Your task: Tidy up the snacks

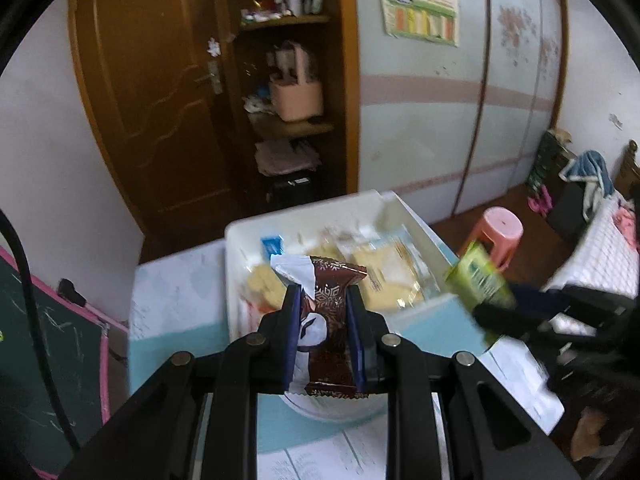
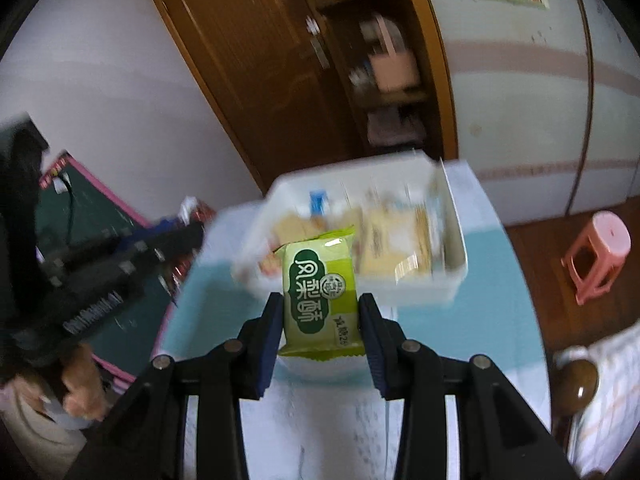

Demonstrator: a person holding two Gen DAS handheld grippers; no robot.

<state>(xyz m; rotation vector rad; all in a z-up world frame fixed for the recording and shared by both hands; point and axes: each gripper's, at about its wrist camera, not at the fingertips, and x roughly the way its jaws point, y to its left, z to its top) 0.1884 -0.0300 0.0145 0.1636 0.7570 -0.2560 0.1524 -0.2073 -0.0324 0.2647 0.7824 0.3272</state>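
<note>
My left gripper (image 1: 323,294) is shut on a brown snack packet (image 1: 326,320) with white markings, held above the table just short of a white bin (image 1: 236,248). My right gripper (image 2: 321,304) is shut on a green snack packet (image 2: 320,292) with Chinese lettering, held in front of the same bin (image 2: 456,240). The bin holds several yellow and pale snack packets (image 1: 384,272) and a small blue one (image 1: 272,245). The right gripper with its green packet (image 1: 478,280) shows at the right of the left wrist view. The left gripper (image 2: 120,264) shows blurred at the left of the right wrist view.
The table (image 1: 180,304) has a light blue and white patterned cloth. A green chalkboard with a pink frame (image 1: 60,344) leans at the left. A pink stool (image 2: 600,256) stands on the floor to the right. A brown door and open shelves (image 1: 288,92) are behind.
</note>
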